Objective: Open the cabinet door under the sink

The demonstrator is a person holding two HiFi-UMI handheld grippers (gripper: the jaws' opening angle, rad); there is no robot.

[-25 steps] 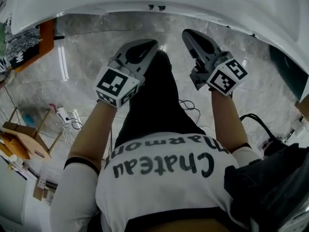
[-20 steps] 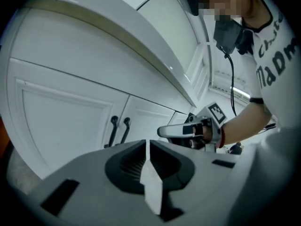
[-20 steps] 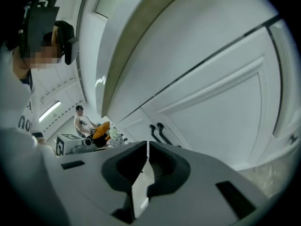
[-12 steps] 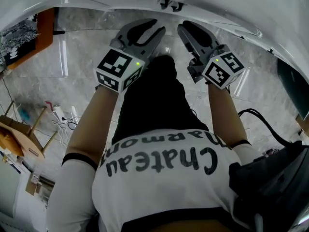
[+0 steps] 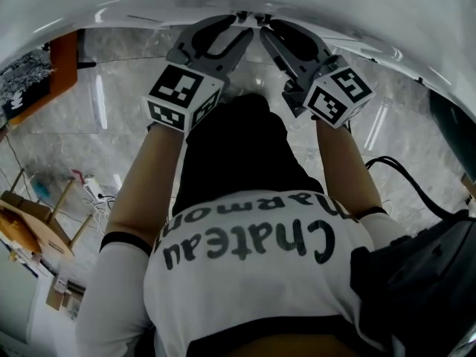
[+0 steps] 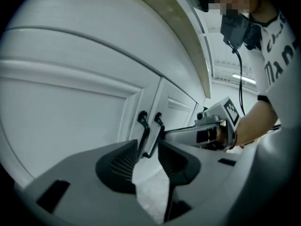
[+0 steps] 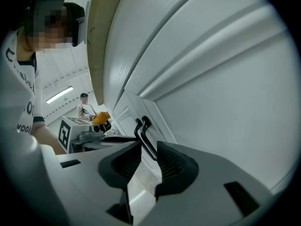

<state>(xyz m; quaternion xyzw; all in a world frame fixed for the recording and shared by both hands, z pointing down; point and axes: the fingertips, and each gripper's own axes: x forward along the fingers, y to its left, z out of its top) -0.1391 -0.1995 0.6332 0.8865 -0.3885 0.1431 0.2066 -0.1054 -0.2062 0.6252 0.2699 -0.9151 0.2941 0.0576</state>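
In the head view we can barely make out the task's thing. Both sets of tongs run up to the white panelled cabinet doors and their tips crowd together there. The person's black trousers cover the grey marble floor below them.

The gripper views show more. The two black bar handles sit side by side where the doors meet, under the pale tabletop edge. The left tongs have just been opening and stand apart with the handles in the gap. We cannot tell whether a pad touches them. The right tongs, also just opening, stand apart around the same handles.

A wooden stool and a black bag are cut off at the frame edges.
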